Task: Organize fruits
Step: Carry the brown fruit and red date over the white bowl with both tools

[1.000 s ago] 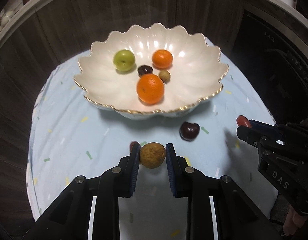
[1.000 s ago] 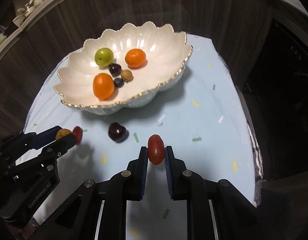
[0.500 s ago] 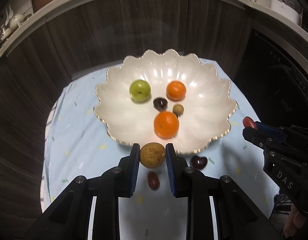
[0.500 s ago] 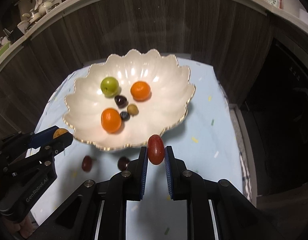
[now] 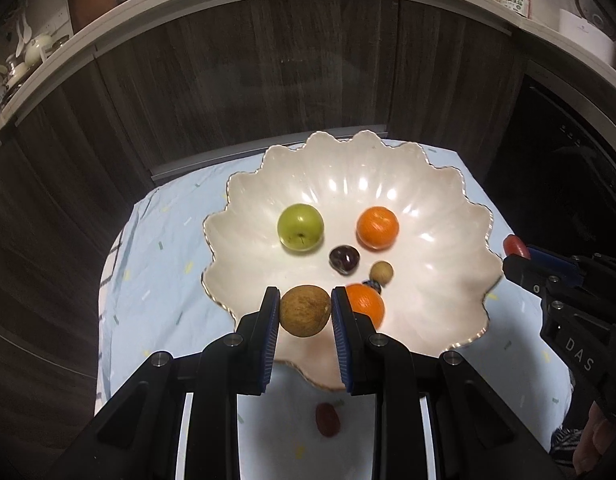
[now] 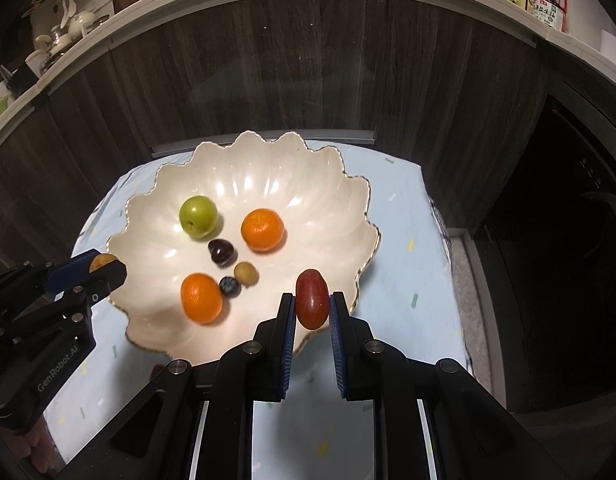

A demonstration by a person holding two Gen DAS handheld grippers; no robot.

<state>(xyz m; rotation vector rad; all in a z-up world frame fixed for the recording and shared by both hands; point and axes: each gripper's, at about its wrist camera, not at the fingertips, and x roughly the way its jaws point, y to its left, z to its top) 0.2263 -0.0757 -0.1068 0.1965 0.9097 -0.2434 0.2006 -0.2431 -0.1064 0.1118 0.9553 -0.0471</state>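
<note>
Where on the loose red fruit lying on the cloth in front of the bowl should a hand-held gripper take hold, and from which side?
Across its narrow middle, coming down from above. The red fruit is a small oval lying flat on the blue cloth, clear of the bowl rim, so its short sides probably suit the pads best; gripped on its rounded ends it would likely slip.

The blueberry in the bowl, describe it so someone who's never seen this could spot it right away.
Find the scalloped white bowl with the gold rim on the pale blue cloth. Inside, toward its near side, the blueberry sits between the nearer orange and a small tan fruit. It is the only dark blue fruit, and the smallest.
</note>
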